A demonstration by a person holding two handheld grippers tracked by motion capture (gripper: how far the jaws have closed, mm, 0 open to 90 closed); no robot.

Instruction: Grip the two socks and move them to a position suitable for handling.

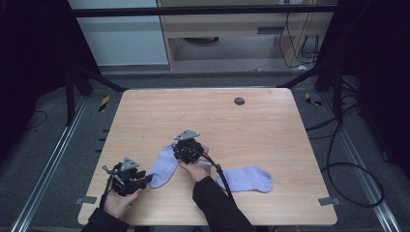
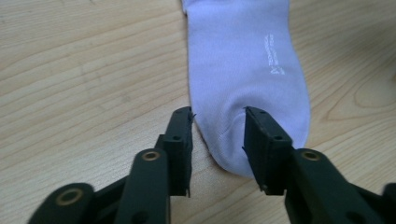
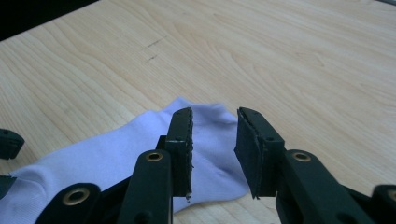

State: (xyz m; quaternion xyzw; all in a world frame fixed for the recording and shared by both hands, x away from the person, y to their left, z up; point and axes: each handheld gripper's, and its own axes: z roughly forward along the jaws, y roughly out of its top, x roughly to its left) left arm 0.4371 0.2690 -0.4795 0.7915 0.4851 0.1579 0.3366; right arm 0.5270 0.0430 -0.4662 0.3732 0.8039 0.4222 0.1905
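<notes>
**Both grippers loose at the ends of one sock**

A person stands at the near edge of a wooden table (image 1: pixel 270 121) with a gripper in each hand. A pale lilac sock (image 1: pixel 164 166) lies flat on the near left part of the table, running from the left gripper (image 1: pixel 147 180) up to the right gripper (image 1: pixel 180 151).

In the left gripper view, the jaws stand partly apart with the rounded toe end of the sock (image 2: pixel 247 79) between them. The pads do not press the cloth, which lies slack on the wood. Small white print shows on the sock's upper side.

In the right gripper view, the jaws are likewise partly apart, poised over the other end of the sock (image 3: pixel 116 154), nothing pinched between them.

A second sock (image 1: pixel 249 179) of the same colour lies near the right forearm, well apart from the first, and a cable from the right gripper crosses its near end. A small dark disc (image 1: pixel 239 101) sits at the far side of the table.
</notes>
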